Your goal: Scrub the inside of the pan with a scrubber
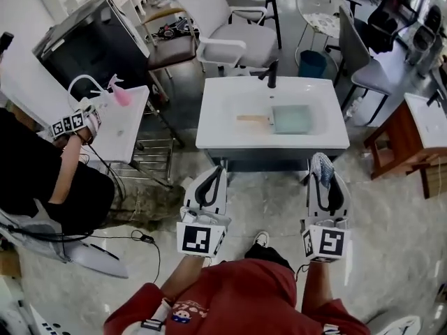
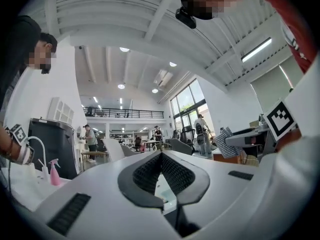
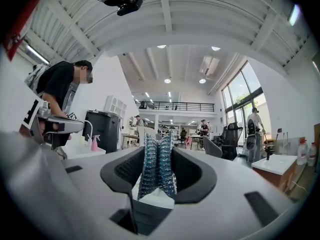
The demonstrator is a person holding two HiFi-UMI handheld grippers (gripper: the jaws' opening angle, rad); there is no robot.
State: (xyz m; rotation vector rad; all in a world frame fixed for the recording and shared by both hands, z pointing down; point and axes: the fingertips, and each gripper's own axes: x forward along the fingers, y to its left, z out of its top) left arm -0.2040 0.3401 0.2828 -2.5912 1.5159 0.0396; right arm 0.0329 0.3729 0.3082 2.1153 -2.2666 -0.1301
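A teal square pan (image 1: 292, 119) with a wooden handle (image 1: 253, 118) lies in the basin of the white sink unit (image 1: 209, 128), below the black faucet (image 1: 272, 74). Both grippers hover over the floor in front of the sink, short of its front edge. My right gripper (image 1: 321, 160) (image 3: 159, 144) is shut on a blue-and-white mesh scrubber (image 1: 322, 167) (image 3: 158, 166), which sticks out past the fingertips. That scrubber (image 2: 226, 140) also shows at the right of the left gripper view. My left gripper (image 1: 218, 169) (image 2: 161, 155) is shut, its tips touching with nothing between them.
A person in black works at a second white sink (image 1: 112, 128) on the left, near a pink spray bottle (image 1: 120, 93). White and grey chairs (image 1: 230, 30) stand behind the sink, with a blue bin (image 1: 312, 63). A wooden cabinet (image 1: 398, 142) is at the right.
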